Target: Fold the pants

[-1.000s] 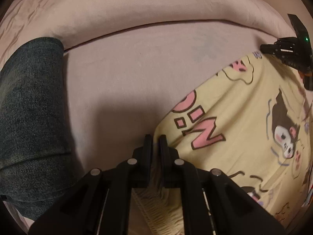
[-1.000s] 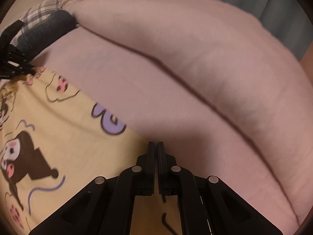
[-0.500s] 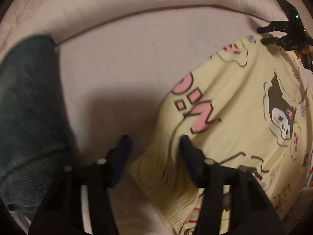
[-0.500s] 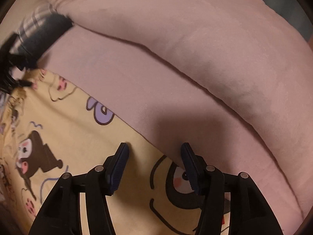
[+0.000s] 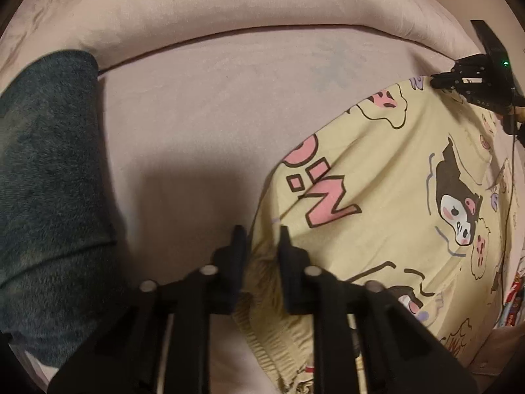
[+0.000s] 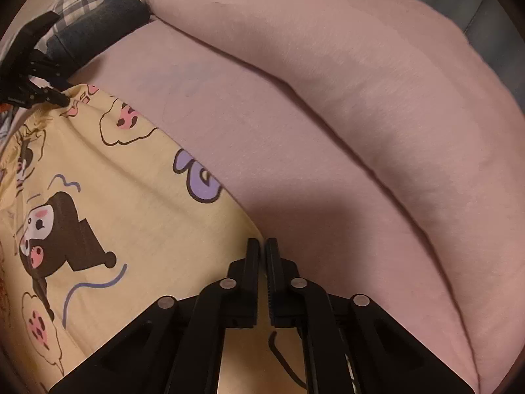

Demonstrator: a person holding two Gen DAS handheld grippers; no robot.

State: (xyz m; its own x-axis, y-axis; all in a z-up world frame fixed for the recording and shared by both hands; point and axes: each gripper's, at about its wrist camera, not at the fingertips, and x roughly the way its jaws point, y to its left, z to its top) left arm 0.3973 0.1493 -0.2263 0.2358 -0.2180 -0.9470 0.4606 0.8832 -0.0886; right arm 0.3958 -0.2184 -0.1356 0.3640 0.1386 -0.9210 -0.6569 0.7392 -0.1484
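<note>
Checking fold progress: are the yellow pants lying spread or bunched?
Mostly spread: yellow pants lie flat on the pink bed; only the waistband is gathered.

The pants [image 5: 377,177] are made of thin, matt printed cloth, gathered at the waistband. The bed cover [image 5: 203,124] is seen as smooth, matt fabric, the dark blanket [image 5: 46,177] as fuzzy fleece.

We see pants [image 5: 387,177] lying flat on a bed sheet [image 5: 210,124]. A rolled duvet [image 5: 229,3] runs along behind them. Left gripper [image 5: 259,233] sits at their gathered waistband corner [image 5: 262,269], jaws closing with cloth between. Right gripper [image 6: 262,246] is at the opposite edge. A dark fleece cloth [image 5: 46,190] lies left of the pants, apart from them.
</note>
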